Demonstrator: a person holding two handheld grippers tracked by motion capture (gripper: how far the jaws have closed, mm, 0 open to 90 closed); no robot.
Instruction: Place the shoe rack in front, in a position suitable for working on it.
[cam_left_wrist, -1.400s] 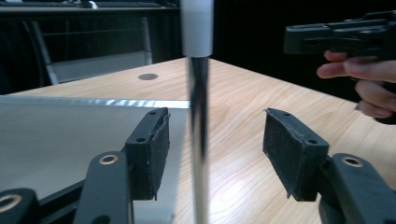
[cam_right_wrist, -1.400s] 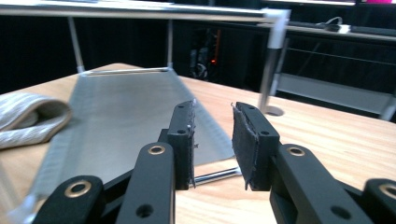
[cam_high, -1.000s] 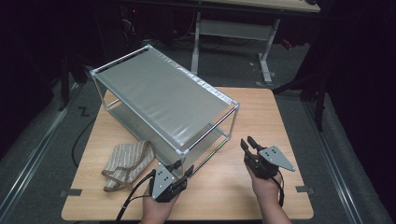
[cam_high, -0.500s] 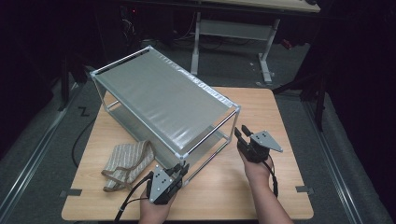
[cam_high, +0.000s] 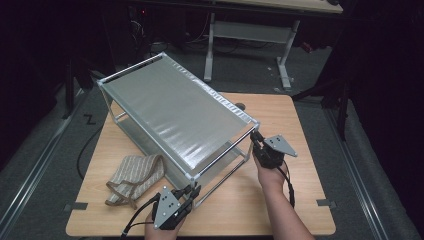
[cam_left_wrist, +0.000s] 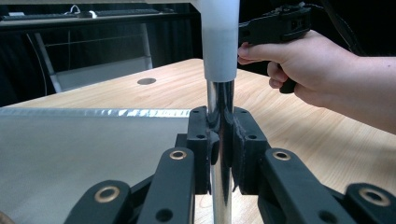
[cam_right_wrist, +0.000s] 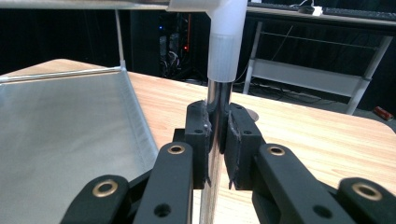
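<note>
We have our left claw (cam_high: 192, 192) clamped on the near chrome post (cam_left_wrist: 220, 140) of the shelf rack (cam_high: 175, 117), below its white plastic corner joint (cam_left_wrist: 218, 42). A striped cloth (cam_high: 134, 175) lies left of it. Our right claw (cam_high: 256, 139) pinches the other front post (cam_right_wrist: 215, 121). The frame looks light and stiff, the polished tube slippery, so we judge that gripping under the joints suits; the grey fabric shelves would sag.

We read this as lab or workshop: dark room, wooden worktable (cam_high: 300, 210) under grippers, height-adjustable desk frame (cam_high: 250, 32) beyond, cables on grey floor (cam_high: 60, 150).
</note>
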